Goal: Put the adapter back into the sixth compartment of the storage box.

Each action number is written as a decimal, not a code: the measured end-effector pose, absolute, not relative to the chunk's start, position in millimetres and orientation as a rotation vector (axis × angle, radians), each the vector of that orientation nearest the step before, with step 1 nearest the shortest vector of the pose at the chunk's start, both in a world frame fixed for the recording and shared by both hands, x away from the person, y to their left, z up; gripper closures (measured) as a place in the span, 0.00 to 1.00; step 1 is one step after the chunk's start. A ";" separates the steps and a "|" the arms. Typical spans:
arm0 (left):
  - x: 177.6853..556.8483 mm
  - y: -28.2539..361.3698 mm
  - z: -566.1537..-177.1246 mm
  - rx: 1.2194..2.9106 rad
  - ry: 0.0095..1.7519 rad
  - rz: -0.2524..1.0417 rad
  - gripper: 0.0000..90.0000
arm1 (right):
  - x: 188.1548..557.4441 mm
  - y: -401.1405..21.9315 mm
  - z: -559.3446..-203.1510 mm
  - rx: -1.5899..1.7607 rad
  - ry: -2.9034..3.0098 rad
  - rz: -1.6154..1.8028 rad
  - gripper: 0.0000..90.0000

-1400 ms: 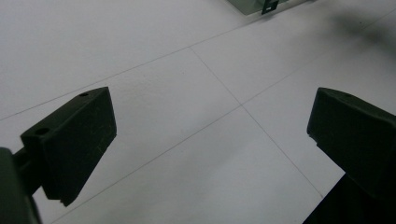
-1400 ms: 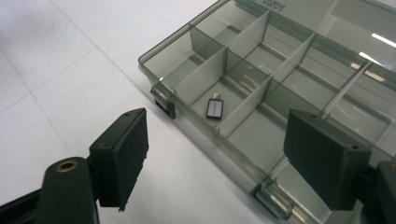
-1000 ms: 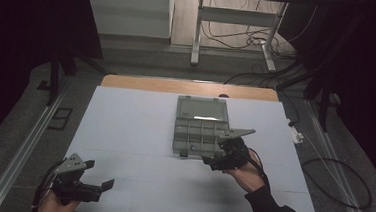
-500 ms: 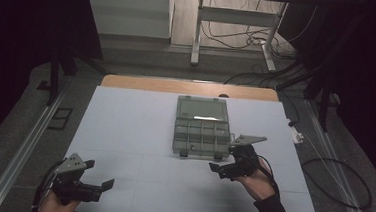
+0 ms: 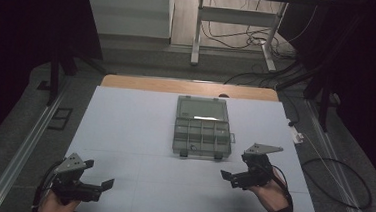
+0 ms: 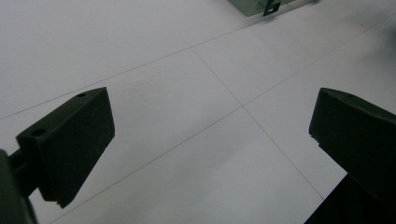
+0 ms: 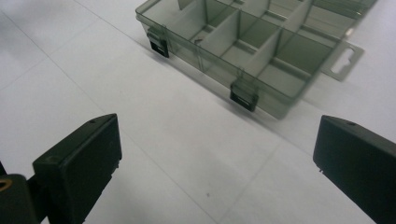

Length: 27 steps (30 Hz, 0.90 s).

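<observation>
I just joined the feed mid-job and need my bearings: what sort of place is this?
Probably a lab or workshop recording bench, not a home. A white sheeted table carries a lone open compartment box, cables trail over the floor behind, and metal rails run alongside the table.

Organizer box (image 5: 203, 128) mid-table (image 5: 124, 121); right tool (image 5: 230, 178) before it.

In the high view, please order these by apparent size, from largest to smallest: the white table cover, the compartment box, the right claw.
1. white table cover
2. compartment box
3. right claw, although it is nearer to the camera
</observation>
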State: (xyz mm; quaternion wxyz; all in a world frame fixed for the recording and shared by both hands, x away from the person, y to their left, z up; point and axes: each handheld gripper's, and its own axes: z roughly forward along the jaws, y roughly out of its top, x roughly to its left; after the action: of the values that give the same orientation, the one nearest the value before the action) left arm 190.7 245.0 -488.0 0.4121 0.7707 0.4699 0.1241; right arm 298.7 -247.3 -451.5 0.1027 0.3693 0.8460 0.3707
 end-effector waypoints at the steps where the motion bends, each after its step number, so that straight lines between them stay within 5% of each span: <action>1: 190.6 244.9 -488.0 1.939 1.181 0.313 0.01 | 293.9 -253.3 -452.2 1.098 2.487 1.092 0.02; 27: 190.1 244.1 -487.6 1.937 1.184 0.323 0.01 | 253.8 -305.0 -451.8 1.228 2.338 1.100 0.00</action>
State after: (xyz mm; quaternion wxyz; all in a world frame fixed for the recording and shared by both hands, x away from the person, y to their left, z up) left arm 190.1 244.1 -487.6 0.4117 0.7699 0.4704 0.1286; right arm 253.8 -305.0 -451.8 0.1398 0.4249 0.8093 0.3808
